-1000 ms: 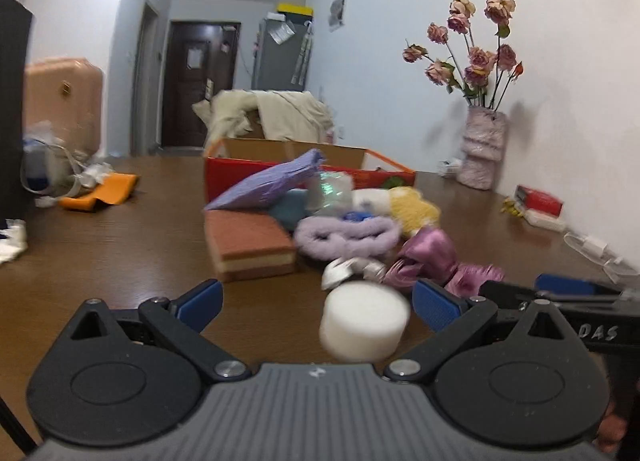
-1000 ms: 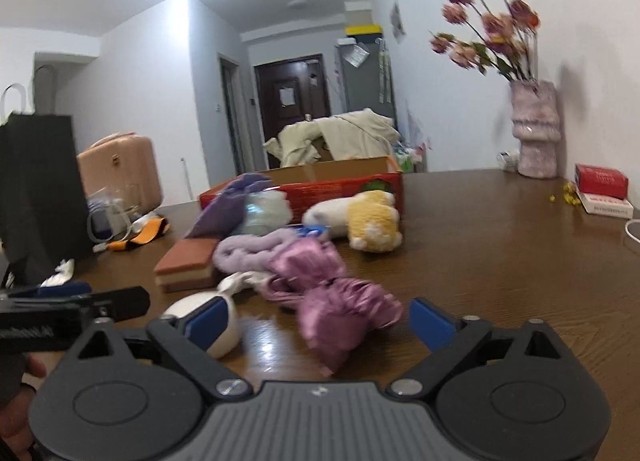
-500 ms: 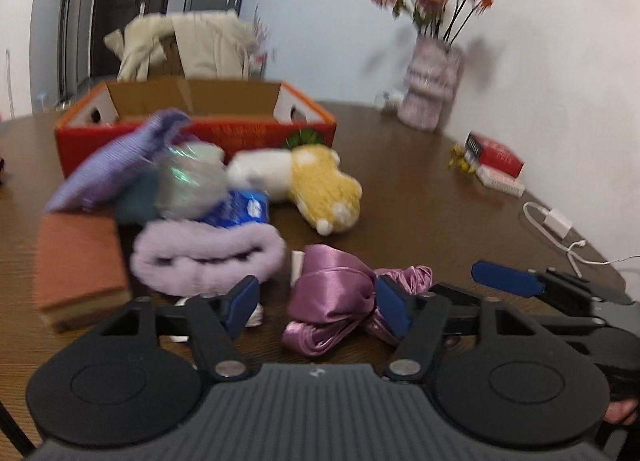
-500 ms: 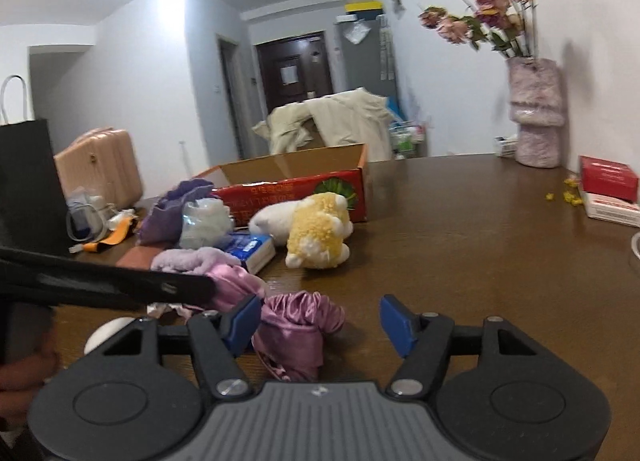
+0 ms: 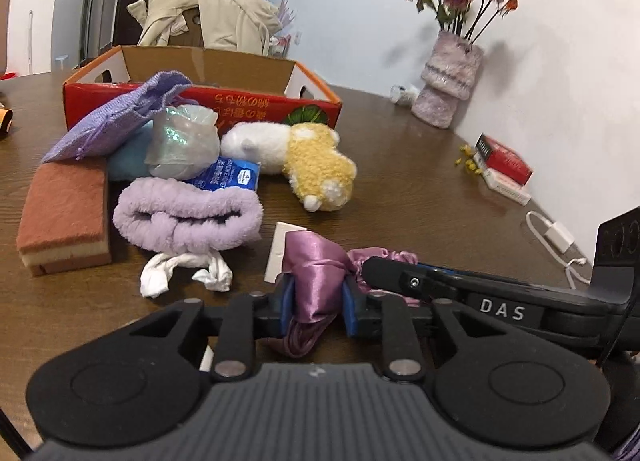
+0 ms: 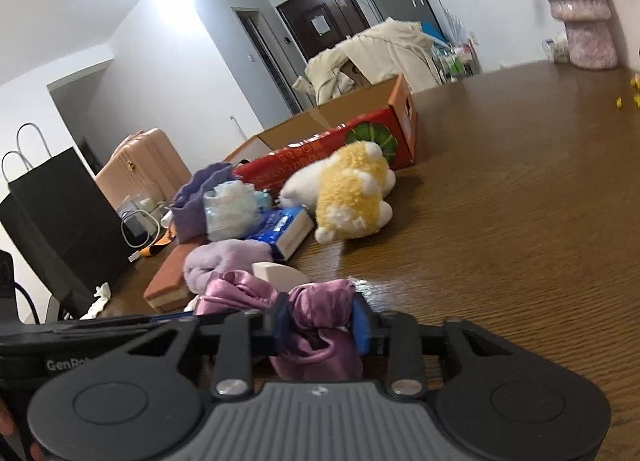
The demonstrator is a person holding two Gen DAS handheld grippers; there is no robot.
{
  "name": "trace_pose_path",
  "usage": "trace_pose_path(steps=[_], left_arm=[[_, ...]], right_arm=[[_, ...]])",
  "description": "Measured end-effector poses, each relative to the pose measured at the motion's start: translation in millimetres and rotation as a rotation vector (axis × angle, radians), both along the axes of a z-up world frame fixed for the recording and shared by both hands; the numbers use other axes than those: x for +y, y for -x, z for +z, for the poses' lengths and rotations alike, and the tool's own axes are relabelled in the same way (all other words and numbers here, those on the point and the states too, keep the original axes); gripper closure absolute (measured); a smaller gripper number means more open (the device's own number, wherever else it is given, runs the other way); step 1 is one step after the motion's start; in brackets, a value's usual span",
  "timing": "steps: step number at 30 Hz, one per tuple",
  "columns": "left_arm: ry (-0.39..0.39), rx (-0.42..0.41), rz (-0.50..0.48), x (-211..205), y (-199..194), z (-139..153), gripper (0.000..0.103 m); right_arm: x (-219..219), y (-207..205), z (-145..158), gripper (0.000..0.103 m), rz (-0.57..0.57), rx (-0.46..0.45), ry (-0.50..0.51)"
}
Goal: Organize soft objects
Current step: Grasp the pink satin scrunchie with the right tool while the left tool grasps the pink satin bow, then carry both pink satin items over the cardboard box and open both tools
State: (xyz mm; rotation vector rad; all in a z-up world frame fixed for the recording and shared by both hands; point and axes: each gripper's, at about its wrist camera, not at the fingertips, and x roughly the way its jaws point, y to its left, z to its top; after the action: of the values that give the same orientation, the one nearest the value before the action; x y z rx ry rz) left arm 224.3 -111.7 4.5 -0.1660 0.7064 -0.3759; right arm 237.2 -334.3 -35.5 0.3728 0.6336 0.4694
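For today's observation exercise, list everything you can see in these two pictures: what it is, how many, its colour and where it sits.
satin cloth: one, pink-purple, near table edge, gripped by both tongs
fluffy headband: one, lilac, behind the cloth
sponge: one, brown top, left
plush toy: one, yellow and white, before the box
knit pouch: one, purple, leaning on the box
tissue pack: one, blue, behind the headband
white rag: one, near left
box: one, red cardboard, open, back
vase: one, pink, with dried flowers, by the wall
table: one, brown wood
left tongs: black, blue pads, shut on the cloth
right tongs: same, shut on the cloth
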Motion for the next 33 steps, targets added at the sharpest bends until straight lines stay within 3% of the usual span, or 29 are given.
trace_pose_path(steps=[7,14,19,23,27,29,33], left_arm=[[0.075,-0.12,-0.047,21,30,34,0.081],[0.12,-0.28,-0.103,69,-11,98,0.081],[0.173,-0.278,-0.049,118,-99,129,0.081],[0.195,-0.224,0.019,152,-192,130,0.081],[0.186,-0.106,0.105,171,-293,104,0.081],[0.144,-0.07,0.131,172,-335,85,0.081],[0.068,0.02,0.185,169,-387,51,0.076]], right_arm=[[5,31,38,0.081,-0.006,-0.094,-0.015],[46,11,97,0.081,-0.035,-0.264,0.002],[91,-76,148,0.082,-0.006,-0.315,0.02],[128,-181,166,0.082,0.029,-0.24,0.051],[165,-287,147,0.083,0.038,-0.114,0.135],[178,-338,125,0.083,0.037,-0.023,0.14],[197,-403,80,0.083,-0.003,0.099,0.171]])
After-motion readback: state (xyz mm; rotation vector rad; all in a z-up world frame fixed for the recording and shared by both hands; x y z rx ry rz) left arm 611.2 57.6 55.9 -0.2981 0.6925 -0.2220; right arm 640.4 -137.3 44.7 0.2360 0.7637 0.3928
